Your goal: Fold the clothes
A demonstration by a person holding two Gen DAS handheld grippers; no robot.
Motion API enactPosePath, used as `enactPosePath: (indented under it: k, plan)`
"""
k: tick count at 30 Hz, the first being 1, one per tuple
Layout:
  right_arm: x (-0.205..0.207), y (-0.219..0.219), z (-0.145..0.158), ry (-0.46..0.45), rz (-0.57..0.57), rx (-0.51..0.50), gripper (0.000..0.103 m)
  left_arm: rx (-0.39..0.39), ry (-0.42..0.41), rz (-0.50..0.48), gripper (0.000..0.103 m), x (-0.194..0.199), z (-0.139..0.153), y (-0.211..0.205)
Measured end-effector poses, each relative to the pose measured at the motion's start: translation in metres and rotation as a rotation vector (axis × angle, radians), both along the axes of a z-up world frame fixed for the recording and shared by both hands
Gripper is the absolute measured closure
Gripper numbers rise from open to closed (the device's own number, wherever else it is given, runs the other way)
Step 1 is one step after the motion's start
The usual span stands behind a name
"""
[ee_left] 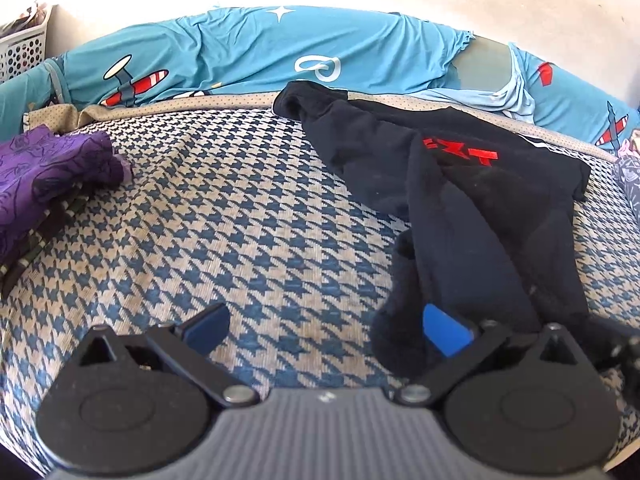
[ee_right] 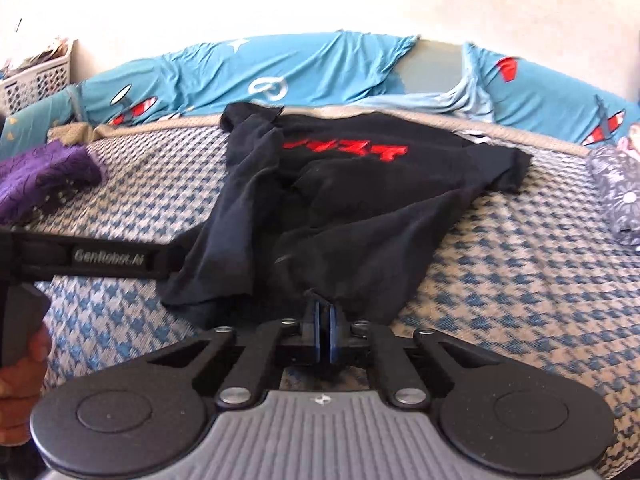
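A black T-shirt (ee_right: 360, 208) with red lettering lies crumpled on the houndstooth bed cover (ee_right: 520, 280). In the right wrist view my right gripper (ee_right: 325, 312) is shut on the shirt's near hem, and the fabric bunches up at its blue pads. In the left wrist view the same T-shirt (ee_left: 460, 200) sits to the right. My left gripper (ee_left: 328, 328) stands open at the shirt's near left corner, with dark cloth draped around its right fingertip (ee_left: 444, 334) and only bed cover between the pads. The left gripper's body and a hand on its handle show at the left of the right wrist view.
Folded purple cloth (ee_left: 48, 184) rests on a striped piece at the left. A white basket (ee_left: 24, 48) stands at the back left corner. Blue bedding with plane prints (ee_left: 260, 52) runs along the wall. A grey flowered cloth (ee_right: 616, 192) lies at the right.
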State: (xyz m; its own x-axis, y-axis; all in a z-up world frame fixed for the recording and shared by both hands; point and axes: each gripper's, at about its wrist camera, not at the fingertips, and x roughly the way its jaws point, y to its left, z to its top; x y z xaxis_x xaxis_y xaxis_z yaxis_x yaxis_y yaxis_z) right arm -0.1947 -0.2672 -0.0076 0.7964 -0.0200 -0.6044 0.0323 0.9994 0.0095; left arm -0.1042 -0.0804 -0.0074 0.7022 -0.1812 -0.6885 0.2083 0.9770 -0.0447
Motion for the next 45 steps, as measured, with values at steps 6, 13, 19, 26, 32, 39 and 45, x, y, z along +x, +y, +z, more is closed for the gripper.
enactPosePath:
  k: [6, 13, 19, 26, 32, 39, 45]
  plan:
    - [-0.014, -0.023, 0.019, -0.057, -0.085, 0.063, 0.099, 0.009, 0.007, 0.015, 0.0, -0.002, 0.001, 0.002]
    - [-0.037, -0.052, 0.028, -0.064, -0.274, 0.064, 0.099, 0.025, 0.014, 0.029, 0.0, -0.004, 0.002, 0.005]
    - [-0.039, -0.064, 0.015, 0.043, -0.343, 0.039, 0.099, 0.031, 0.015, 0.027, 0.0, -0.007, 0.002, 0.005]
    - [-0.051, -0.072, 0.029, -0.087, -0.365, 0.107, 0.084, 0.026, 0.022, 0.033, 0.0, -0.006, 0.002, 0.005]
    - [-0.038, -0.061, 0.032, -0.093, -0.184, 0.273, 0.079, 0.022, 0.021, 0.02, 0.0, -0.007, 0.004, 0.003]
    - [-0.011, -0.043, 0.028, -0.083, -0.09, 0.363, 0.06, 0.02, 0.021, 0.029, 0.0, -0.006, 0.004, 0.007]
    - [0.011, -0.034, 0.022, -0.06, -0.082, 0.361, 0.053, 0.008, 0.025, 0.041, 0.0, -0.004, 0.005, 0.012]
